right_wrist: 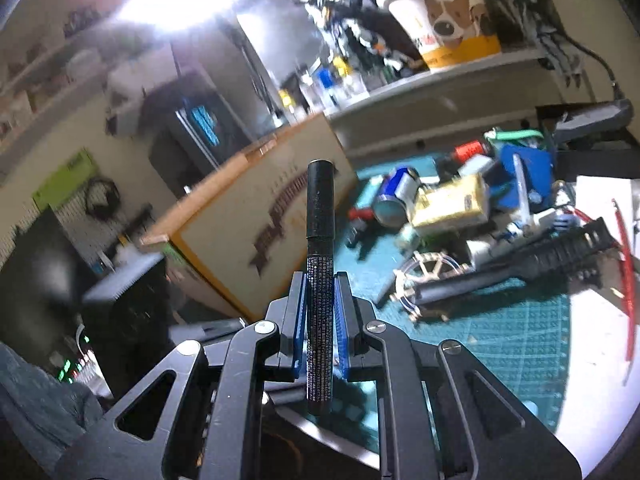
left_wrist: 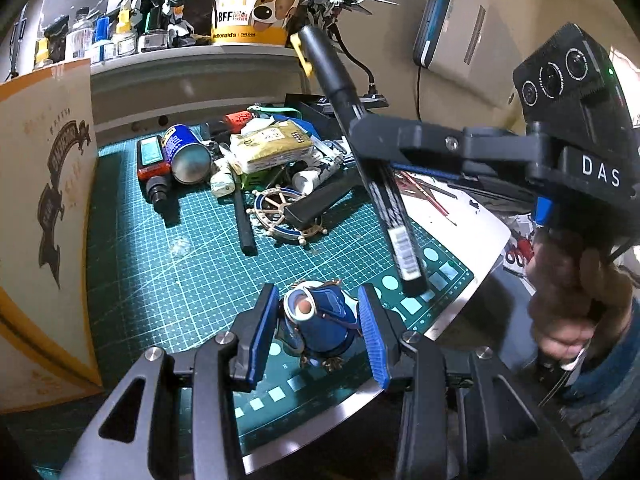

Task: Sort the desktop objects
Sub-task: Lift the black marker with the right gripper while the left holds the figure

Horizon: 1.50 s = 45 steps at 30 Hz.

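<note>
In the left wrist view, a small blue figurine (left_wrist: 320,320) sits between the blue pads (left_wrist: 264,328) of my left gripper (left_wrist: 318,330), just over the front of the green cutting mat (left_wrist: 160,264). The pads close on its sides. A long black marker pen (right_wrist: 320,216) stands upright between the pads of my right gripper (right_wrist: 320,284), which is shut on its printed barrel. From the left wrist, the right gripper (left_wrist: 360,136) reaches in from the right, held by a hand (left_wrist: 576,300). There the black marker pen (left_wrist: 340,88) slants above the mat.
A cardboard box (left_wrist: 48,200) stands along the mat's left side. At the back lies a heap: a blue can (left_wrist: 188,152), a yellow packet (left_wrist: 272,144), a ship's-wheel ornament (left_wrist: 280,208). A shelf above carries a dog-print bucket (left_wrist: 256,0). A white board (left_wrist: 460,220) lies right.
</note>
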{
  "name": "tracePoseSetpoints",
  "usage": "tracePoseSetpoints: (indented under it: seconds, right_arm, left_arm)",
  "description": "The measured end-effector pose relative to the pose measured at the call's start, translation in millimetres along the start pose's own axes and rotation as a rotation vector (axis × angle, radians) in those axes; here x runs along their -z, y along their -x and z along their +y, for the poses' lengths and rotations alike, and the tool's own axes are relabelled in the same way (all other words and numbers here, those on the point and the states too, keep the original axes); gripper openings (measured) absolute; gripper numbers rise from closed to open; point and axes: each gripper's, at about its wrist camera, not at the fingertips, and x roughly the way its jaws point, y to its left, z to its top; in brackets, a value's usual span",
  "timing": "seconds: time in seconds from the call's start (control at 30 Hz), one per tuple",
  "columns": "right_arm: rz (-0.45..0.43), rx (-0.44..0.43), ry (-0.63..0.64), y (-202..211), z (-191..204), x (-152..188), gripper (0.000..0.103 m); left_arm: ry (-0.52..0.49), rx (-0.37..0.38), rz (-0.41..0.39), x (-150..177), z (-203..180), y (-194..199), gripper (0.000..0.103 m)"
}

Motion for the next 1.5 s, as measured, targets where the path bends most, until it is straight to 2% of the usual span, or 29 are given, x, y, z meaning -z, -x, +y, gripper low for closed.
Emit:
tracePoseSetpoints:
  seconds: [0.2,0.5,0.7,0.8,0.93,1.03,1.13,1.27,1.5]
  right_arm:
    - [-0.069,-0.016,0.006,-7,7,3,0.013]
    - [-0.038,-0.009,0.013,-13,10,9,0.013]
    - [-0.019,0.007,0.01,-8,1,16,0.013]
    - [-0.008,0.042,0.044,-3,2,20,0.013]
    - [0.001,0.17,0.151,2,6,25,0.013]
    - [-0.003,0.229,0.218,2,8,34,0.013]
    - [-0.014,0.246,0.263,1,11,48,0.013]
    - [-0.014,0.269,0.298,0,16,54,0.013]
    - [-0.019,0.252,0.304,-3,15,51,0.013]
  left_arm:
    - [-0.018,0.025,0.0,-1,-9,-1,0.041]
    - [0.051,-0.002,0.036,0,12,-6,0.041]
    - [0.049,-0.017,0.048,2,18,-1,0.041]
    - [0.055,-0.014,0.062,4,21,-1,0.041]
    - [0.044,-0.021,0.066,9,22,6,0.041]
    - [0.033,-0.041,0.05,9,22,11,0.041]
    - [0.036,-0.043,0.017,1,25,15,0.041]
    - [-0.025,-0.085,-0.037,-19,18,17,0.041]
    - [-0.021,-0.075,-0.048,-29,19,7,0.041]
